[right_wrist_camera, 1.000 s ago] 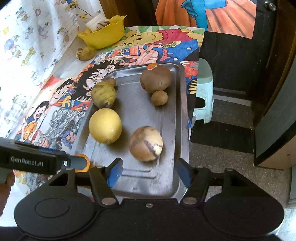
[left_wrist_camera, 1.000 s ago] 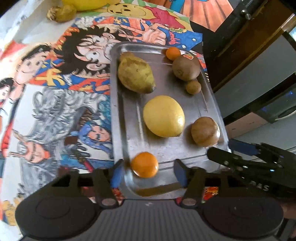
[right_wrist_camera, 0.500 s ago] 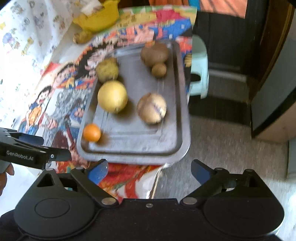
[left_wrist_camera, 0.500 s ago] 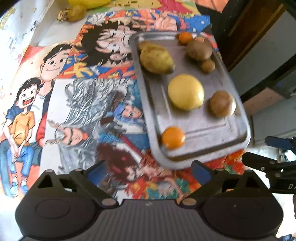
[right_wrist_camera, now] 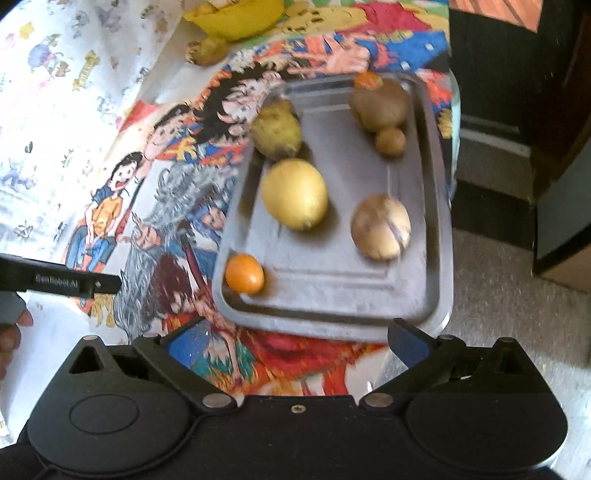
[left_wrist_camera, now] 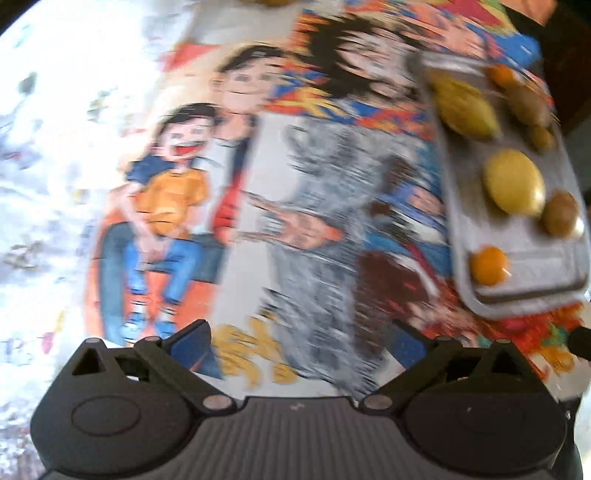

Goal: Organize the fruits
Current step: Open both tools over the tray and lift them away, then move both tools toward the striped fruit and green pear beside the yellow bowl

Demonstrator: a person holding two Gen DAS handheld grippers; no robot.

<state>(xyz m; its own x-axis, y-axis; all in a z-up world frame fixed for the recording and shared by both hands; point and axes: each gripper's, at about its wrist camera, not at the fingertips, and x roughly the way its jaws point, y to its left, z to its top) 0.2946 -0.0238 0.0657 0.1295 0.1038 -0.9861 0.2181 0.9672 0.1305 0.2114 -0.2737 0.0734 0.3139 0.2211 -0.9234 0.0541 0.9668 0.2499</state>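
Observation:
A metal tray (right_wrist_camera: 332, 266) lies on the cartoon-print cloth at the table's right edge. On it are a small orange (right_wrist_camera: 245, 273) at the near left, a yellow round fruit (right_wrist_camera: 294, 193), a brown round fruit (right_wrist_camera: 380, 226), a greenish fruit (right_wrist_camera: 277, 130), a large brown fruit (right_wrist_camera: 379, 103) and a small brown one (right_wrist_camera: 390, 140). My right gripper (right_wrist_camera: 293, 326) hangs just short of the tray's near rim, jaws opening, nothing between them. My left gripper (left_wrist_camera: 297, 336) is over the cloth left of the tray (left_wrist_camera: 535, 266), jaws opening and empty. The left wrist view is blurred.
A yellow bowl (right_wrist_camera: 236, 16) and a knobbly fruit (right_wrist_camera: 207, 51) sit at the far end of the table. The table edge runs right beside the tray, with floor and a dark door beyond. A hand (right_wrist_camera: 11, 325) holds the left gripper (right_wrist_camera: 62, 282).
Both grippers have opened wide and drawn back from the tray's near rim. The left one has swung left over the cloth, so the tray now sits at its right.

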